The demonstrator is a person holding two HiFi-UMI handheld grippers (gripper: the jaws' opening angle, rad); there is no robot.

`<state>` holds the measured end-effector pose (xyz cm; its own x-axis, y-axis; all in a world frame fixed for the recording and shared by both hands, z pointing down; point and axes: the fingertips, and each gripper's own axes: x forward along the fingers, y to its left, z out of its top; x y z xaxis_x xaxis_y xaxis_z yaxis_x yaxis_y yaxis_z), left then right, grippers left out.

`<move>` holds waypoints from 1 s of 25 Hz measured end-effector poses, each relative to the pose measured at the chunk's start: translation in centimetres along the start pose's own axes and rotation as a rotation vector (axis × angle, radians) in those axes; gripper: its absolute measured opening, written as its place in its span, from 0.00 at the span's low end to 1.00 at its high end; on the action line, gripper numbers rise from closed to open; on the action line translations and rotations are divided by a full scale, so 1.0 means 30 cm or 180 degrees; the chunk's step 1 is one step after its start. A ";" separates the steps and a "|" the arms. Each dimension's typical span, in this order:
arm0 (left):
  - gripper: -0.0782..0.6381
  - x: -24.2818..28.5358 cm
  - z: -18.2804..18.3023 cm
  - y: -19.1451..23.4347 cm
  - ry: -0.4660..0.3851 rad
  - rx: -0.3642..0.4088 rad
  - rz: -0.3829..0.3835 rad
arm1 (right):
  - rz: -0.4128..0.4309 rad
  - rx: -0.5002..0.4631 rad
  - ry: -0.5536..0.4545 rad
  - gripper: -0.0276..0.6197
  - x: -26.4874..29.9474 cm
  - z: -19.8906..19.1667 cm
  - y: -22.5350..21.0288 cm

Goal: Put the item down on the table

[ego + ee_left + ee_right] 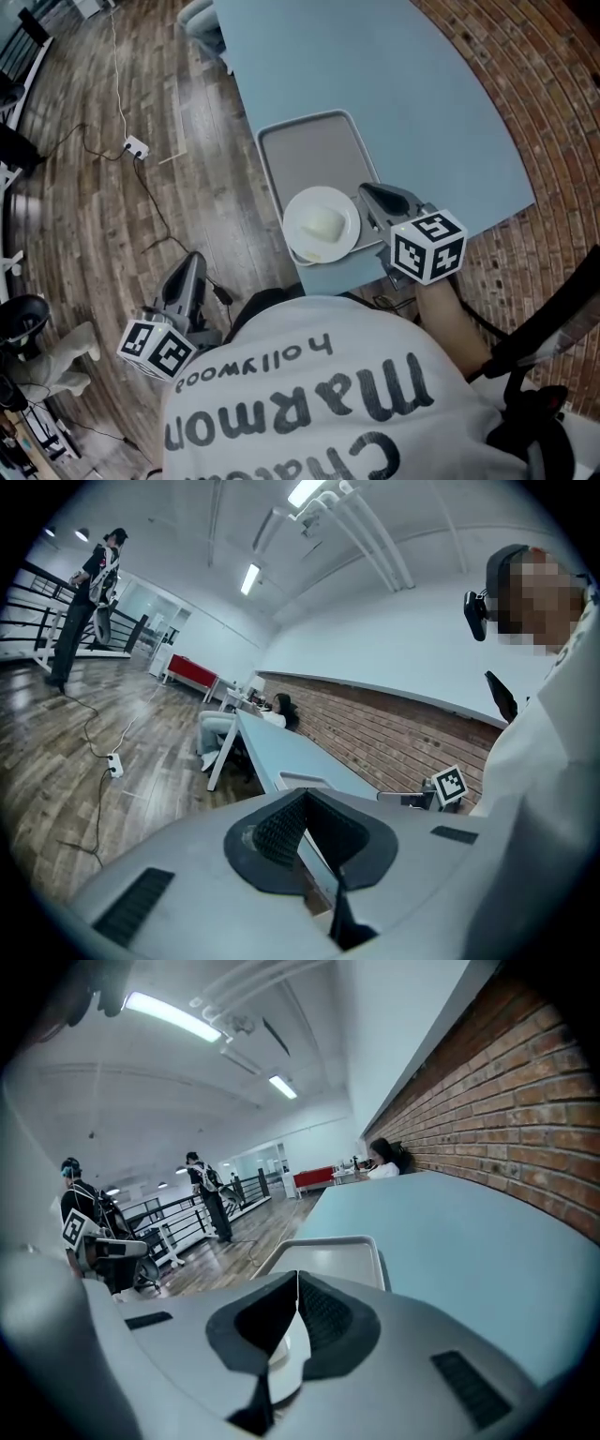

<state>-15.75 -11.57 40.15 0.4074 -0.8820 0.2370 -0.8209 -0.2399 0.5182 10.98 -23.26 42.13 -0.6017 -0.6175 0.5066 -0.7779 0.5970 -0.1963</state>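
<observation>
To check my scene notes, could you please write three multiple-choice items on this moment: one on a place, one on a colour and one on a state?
1. Where is the left gripper?
A. over a sink
B. over the wooden floor
C. over a stove

2. What colour is the table?
A. light blue
B. red
C. black

3. How do the right gripper's jaws stand?
A. wide apart, empty
B. shut on the white plate's rim
C. shut on a spoon

Answers:
1 B: the head view shows it off the table, above the floorboards.
2 A: its top is pale blue beside the grey tray.
3 B: its own view shows the jaws closed with the plate's rim between them.
</observation>
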 end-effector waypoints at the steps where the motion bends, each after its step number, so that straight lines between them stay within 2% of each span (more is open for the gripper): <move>1: 0.12 0.003 0.001 -0.003 -0.0002 0.0000 -0.0007 | -0.0010 0.0011 -0.0040 0.06 -0.003 0.005 -0.003; 15: 0.12 -0.033 -0.005 0.025 0.0027 -0.0021 0.0008 | -0.0333 -0.0106 0.0006 0.06 -0.016 -0.007 -0.050; 25: 0.12 -0.043 -0.013 0.038 0.0048 -0.0036 -0.0017 | -0.0442 -0.0020 -0.0163 0.06 -0.041 0.015 -0.061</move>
<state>-17.07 -10.55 40.76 0.4177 -0.8745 0.2464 -0.8141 -0.2398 0.5288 13.05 -23.83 41.49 -0.4970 -0.7196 0.4849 -0.8532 0.5071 -0.1220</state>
